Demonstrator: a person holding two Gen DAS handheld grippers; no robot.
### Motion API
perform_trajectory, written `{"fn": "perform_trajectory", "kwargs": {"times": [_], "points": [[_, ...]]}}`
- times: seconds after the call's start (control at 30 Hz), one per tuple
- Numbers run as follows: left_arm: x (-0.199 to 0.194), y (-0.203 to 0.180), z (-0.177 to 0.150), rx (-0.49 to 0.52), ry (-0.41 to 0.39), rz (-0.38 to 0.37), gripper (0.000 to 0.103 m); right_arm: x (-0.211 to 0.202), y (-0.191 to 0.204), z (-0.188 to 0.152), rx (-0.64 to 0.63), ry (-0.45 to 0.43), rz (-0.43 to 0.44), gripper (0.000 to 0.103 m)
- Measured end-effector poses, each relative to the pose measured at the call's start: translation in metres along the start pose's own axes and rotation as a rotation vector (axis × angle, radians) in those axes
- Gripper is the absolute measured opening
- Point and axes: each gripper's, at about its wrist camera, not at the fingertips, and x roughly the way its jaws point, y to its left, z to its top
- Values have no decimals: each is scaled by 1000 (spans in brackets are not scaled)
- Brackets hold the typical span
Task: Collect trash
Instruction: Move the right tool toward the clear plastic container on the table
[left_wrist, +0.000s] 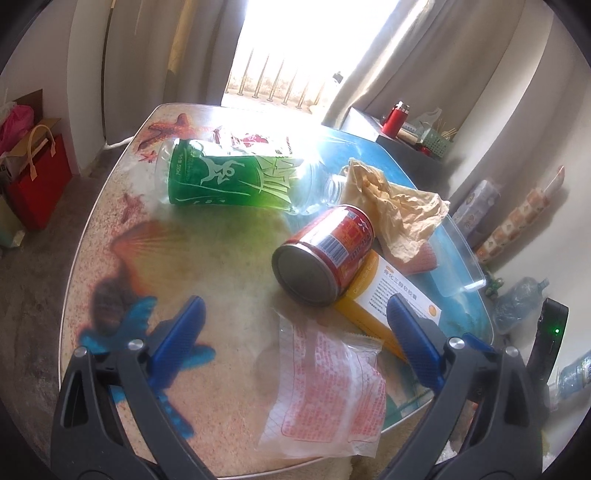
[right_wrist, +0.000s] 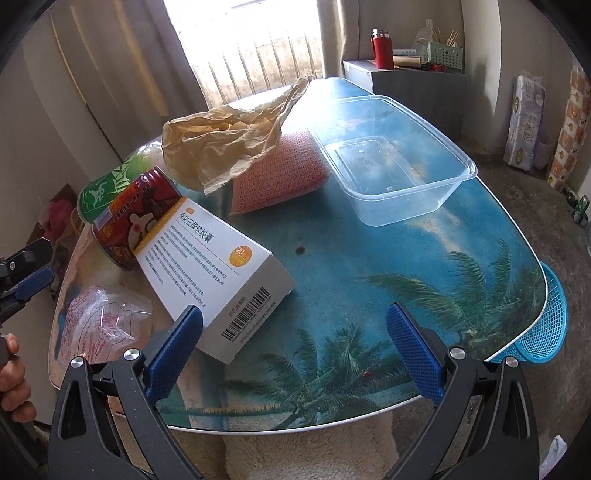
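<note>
On the worktop (right_wrist: 369, 258) lie a red can (left_wrist: 325, 254), green bottle (left_wrist: 229, 181), medicine box (right_wrist: 214, 273) and clear wrapper (left_wrist: 328, 391); the left hand-held gripper (left_wrist: 295, 332) and right hand-held gripper (right_wrist: 295, 332) hover spread wide, holding nothing.

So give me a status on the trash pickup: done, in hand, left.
Done: nothing visibly collected. In hand: nothing; the left hand-held gripper and right hand-held gripper are both open and empty. Left on the table: green bottle, red can, medicine box, crumpled paper, plastic wrapper, clear container.
</note>
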Motion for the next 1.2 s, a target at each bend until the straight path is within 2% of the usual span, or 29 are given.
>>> {"fn": "perform_trajectory", "kwargs": {"times": [0.13, 0.43, 0.6, 0.73, 0.83, 0.93, 1.07, 1.2], "points": [[6, 8, 9, -24, 3, 0, 95, 6, -3, 0, 60, 17, 63, 97], [16, 11, 8, -62, 40, -22, 94, 4, -7, -5, 63, -31, 82, 97], [10, -3, 7, -33, 33, -60, 94, 1, -12, -4, 57, -25, 122, 97], [3, -29, 7, 3, 47, -172, 94, -3, -20, -1, 92, 17, 138, 97], [4, -50, 2, 9, 90, -288, 94, -20, -28, 2, 99, -35, 156, 97], [19, -70, -4, -1, 176, -367, 94, -41, -37, 6, 77, -115, 115, 97], [51, -92, -16, -34, 278, -325, 94, -63, -58, 4, 104, -175, 82, 97], [82, -101, -26, -80, 343, -211, 94, -73, -78, 1, 141, -190, 73, 97]]}}
